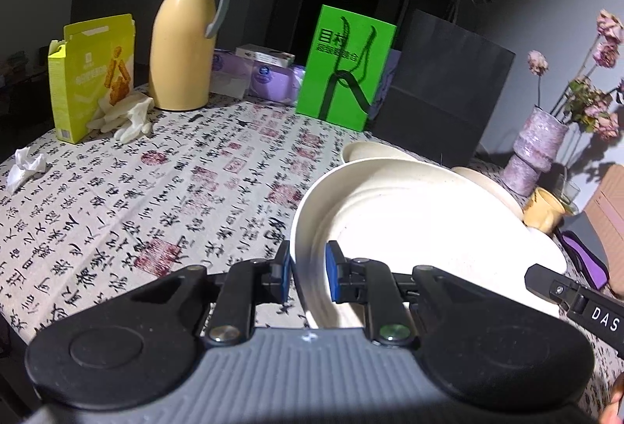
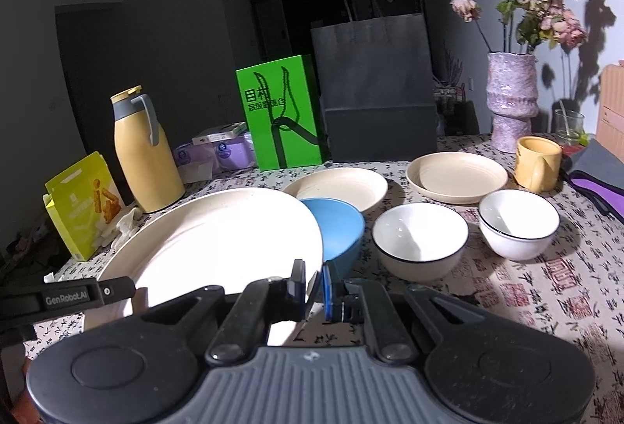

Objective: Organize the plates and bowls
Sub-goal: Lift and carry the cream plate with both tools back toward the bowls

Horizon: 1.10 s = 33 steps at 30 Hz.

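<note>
A large cream plate (image 1: pixel 421 229) is held between both grippers above the table. My left gripper (image 1: pixel 309 274) is shut on its left rim. My right gripper (image 2: pixel 314 285) is shut on its right rim; the plate also shows in the right wrist view (image 2: pixel 218 240). A blue bowl (image 2: pixel 339 229) sits just behind the plate. Two white bowls with dark rims (image 2: pixel 419 240) (image 2: pixel 518 223) stand to the right. Two smaller cream plates (image 2: pixel 337 186) (image 2: pixel 456 176) lie further back.
On the patterned tablecloth (image 1: pixel 156 197) stand a yellow thermos (image 1: pixel 185 41), a yellow snack box (image 1: pixel 91 73), white gloves (image 1: pixel 124 116), a green box (image 1: pixel 345 69), a dark paper bag (image 2: pixel 376 84), a vase of flowers (image 2: pixel 511 96) and a yellow mug (image 2: pixel 538 162).
</note>
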### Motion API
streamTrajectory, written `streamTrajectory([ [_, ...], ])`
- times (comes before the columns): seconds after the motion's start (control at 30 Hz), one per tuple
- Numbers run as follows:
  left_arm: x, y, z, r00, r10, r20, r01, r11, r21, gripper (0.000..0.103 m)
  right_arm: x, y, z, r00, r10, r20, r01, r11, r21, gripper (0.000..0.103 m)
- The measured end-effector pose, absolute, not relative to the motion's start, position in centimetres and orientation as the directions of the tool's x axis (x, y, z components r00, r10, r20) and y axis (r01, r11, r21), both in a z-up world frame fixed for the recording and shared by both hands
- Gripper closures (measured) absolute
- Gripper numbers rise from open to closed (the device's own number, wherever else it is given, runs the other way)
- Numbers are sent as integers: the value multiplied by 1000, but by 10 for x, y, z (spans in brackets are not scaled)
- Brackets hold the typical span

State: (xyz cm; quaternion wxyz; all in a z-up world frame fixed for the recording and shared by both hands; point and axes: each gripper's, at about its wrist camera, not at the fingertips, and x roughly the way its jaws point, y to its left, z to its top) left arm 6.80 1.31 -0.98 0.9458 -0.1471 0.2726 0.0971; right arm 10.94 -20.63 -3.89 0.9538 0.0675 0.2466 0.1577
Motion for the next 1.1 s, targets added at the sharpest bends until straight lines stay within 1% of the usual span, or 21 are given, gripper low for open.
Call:
streamTrajectory([
  [0.37,64,-15,-27,819,57,-571,-215,953,-212,85,95,-237,-55,835,303,-459,-223,950,220,94],
  [1.1,71,-71,-60,778,-2,-628,-116,982,-147,85,86,-301,-96,829,272,-488,-134,945,299,94],
])
